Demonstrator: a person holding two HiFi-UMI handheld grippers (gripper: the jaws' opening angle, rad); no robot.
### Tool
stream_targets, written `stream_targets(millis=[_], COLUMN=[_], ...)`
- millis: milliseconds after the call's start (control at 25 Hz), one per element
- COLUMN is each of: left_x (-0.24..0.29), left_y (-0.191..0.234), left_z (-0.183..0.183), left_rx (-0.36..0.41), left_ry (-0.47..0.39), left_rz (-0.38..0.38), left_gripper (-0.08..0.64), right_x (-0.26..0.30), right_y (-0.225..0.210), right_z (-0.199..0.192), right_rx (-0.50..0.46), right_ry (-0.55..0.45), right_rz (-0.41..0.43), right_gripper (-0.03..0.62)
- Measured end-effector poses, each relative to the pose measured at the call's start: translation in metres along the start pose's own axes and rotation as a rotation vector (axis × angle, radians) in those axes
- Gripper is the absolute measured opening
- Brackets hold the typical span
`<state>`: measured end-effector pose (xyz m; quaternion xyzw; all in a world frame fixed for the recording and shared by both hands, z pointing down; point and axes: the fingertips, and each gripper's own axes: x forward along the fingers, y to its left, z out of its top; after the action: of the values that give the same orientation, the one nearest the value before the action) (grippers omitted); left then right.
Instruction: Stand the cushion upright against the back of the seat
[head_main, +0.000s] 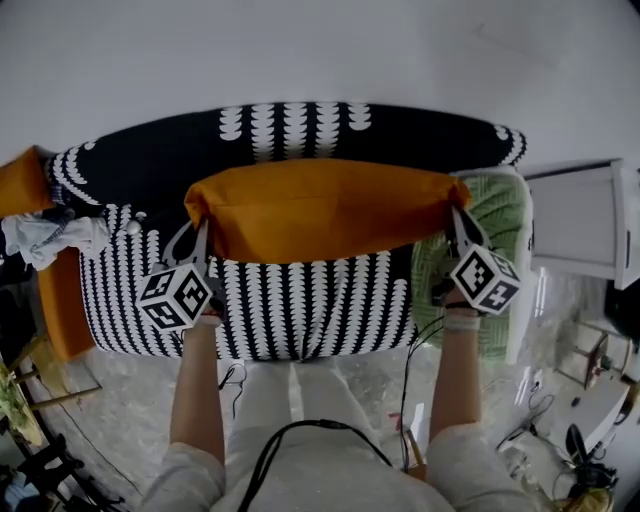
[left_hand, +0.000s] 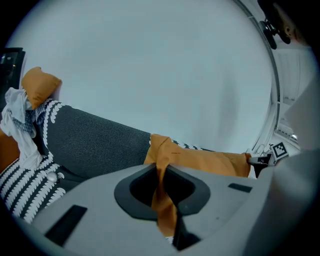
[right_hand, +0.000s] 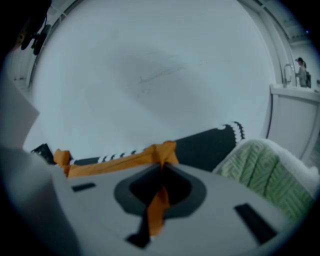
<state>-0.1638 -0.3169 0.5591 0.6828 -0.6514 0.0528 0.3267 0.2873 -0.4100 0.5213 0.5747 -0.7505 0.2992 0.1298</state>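
Fingers of my left gripper (head_main: 198, 235) and right gripper (head_main: 460, 225) pinched the orange cushion (head_main: 320, 210) by its upper corners; it hung stretched over the patterned seat (head_main: 300, 310), perhaps touching the backrest (head_main: 180, 150).

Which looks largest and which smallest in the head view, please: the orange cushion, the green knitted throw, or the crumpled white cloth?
1. orange cushion, clearly the largest
2. green knitted throw, though partly covered
3. crumpled white cloth
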Motion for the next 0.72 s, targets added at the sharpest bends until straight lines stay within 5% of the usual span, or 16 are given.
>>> stream_targets(millis=[400,720], left_x=[0.043,0.077], left_y=[0.003,0.004], left_z=[-0.001,0.001], left_rx=[0.029,0.25], left_ry=[0.034,0.065], left_rz=[0.043,0.11], left_gripper=[0.051,0.051], right_x=[0.05,0.092], right_y=[-0.015,-0.013], right_z=[0.008,0.004], right_rx=[0.032,-0.178], right_ry=[0.021,0.086], right_rz=[-0.035,-0.092], right_gripper=[0.025,0.025])
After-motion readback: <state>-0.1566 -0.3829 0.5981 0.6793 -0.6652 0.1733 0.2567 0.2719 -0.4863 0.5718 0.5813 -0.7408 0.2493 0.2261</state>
